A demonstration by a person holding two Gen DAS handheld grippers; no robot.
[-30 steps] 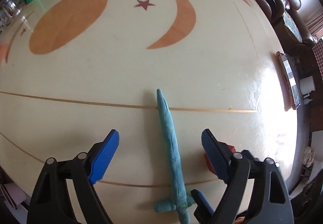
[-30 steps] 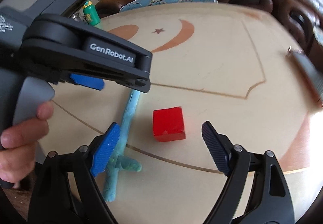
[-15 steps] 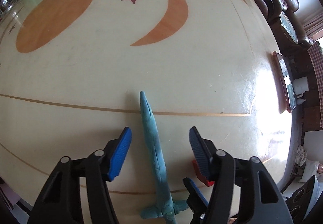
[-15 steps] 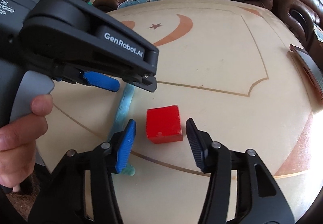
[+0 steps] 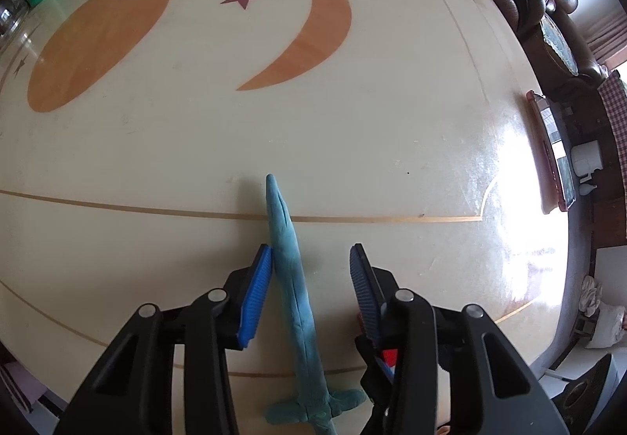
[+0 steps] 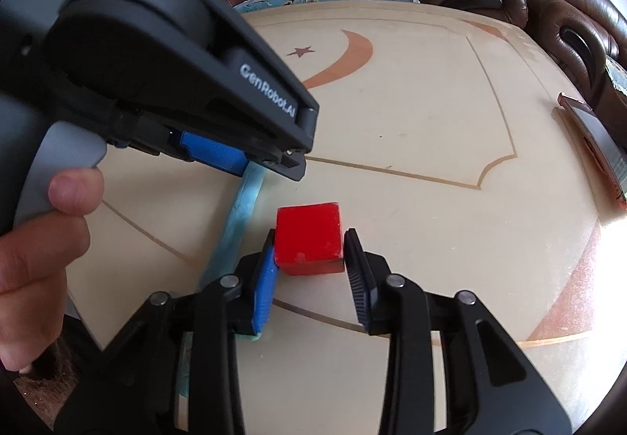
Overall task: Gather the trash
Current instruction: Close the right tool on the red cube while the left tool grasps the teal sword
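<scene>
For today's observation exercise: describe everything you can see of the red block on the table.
The red block is a small, matte cube with slightly worn edges, resting flat on the cream table. The right gripper has just been closing; both blue pads now touch its sides. A teal clay sword lies just left of it.

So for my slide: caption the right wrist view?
Right gripper closing around a red block on the table.

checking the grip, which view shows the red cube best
The right wrist view: the red cube sits whole on the cream table, between the right gripper's closing blue pads, which touch both sides. The left wrist view shows only a red sliver behind the left gripper's finger.
</scene>
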